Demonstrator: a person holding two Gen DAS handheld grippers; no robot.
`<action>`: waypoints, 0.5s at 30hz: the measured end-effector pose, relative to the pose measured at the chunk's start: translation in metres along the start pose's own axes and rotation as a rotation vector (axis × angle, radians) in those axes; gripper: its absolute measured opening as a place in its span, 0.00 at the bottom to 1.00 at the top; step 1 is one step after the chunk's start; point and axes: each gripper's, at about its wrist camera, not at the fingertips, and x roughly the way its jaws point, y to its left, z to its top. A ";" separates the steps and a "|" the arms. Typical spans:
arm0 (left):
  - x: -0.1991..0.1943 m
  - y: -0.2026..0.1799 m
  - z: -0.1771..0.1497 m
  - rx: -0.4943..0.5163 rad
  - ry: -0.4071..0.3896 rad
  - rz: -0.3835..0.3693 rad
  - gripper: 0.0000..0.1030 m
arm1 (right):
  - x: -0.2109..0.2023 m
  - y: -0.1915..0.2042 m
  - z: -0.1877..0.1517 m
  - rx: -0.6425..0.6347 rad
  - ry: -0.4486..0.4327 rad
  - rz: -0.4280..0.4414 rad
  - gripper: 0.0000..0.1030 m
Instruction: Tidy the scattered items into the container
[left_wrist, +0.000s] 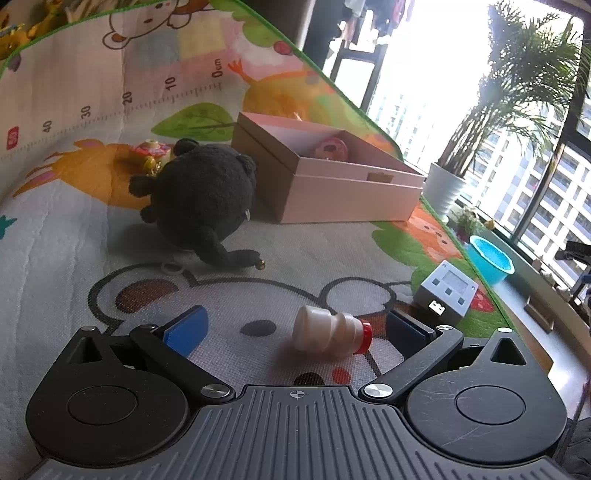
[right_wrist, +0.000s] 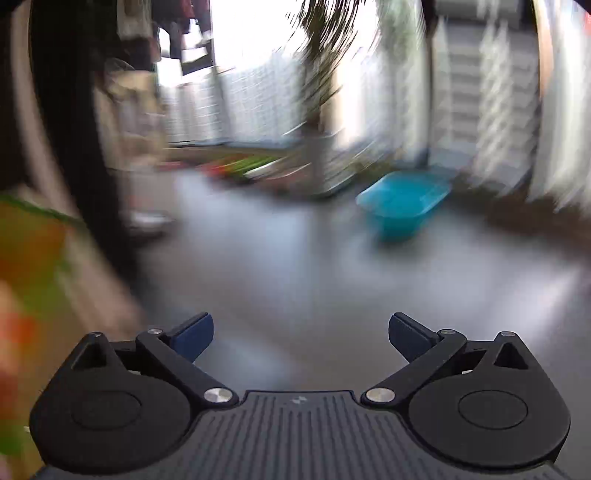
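So far, only one pink round toy (left_wrist: 331, 147) could be seen inside the pink cardboard box (left_wrist: 347, 192) on the play mat (left_wrist: 55, 229). Still left on the mat were a black plush toy (left_wrist: 199, 195) beside the box, a colourful toy (left_wrist: 149, 151) behind it, a grey cube (left_wrist: 445, 291), and a small red-capped bottle (left_wrist: 328, 336) lying between the spread fingers of the left tool (left_wrist: 295, 325). The right tool (right_wrist: 301, 334) was held open and empty over bare floor (right_wrist: 295, 266), its view blurred.
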 end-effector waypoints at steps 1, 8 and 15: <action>0.000 0.000 0.000 -0.001 0.000 0.000 1.00 | 0.002 -0.008 0.001 0.075 0.029 0.069 0.99; 0.000 0.001 0.000 -0.004 -0.002 -0.003 1.00 | 0.009 -0.015 -0.007 0.115 0.053 0.073 1.00; 0.000 0.001 0.000 -0.005 -0.001 -0.003 1.00 | 0.008 -0.012 -0.009 0.124 0.051 0.074 1.00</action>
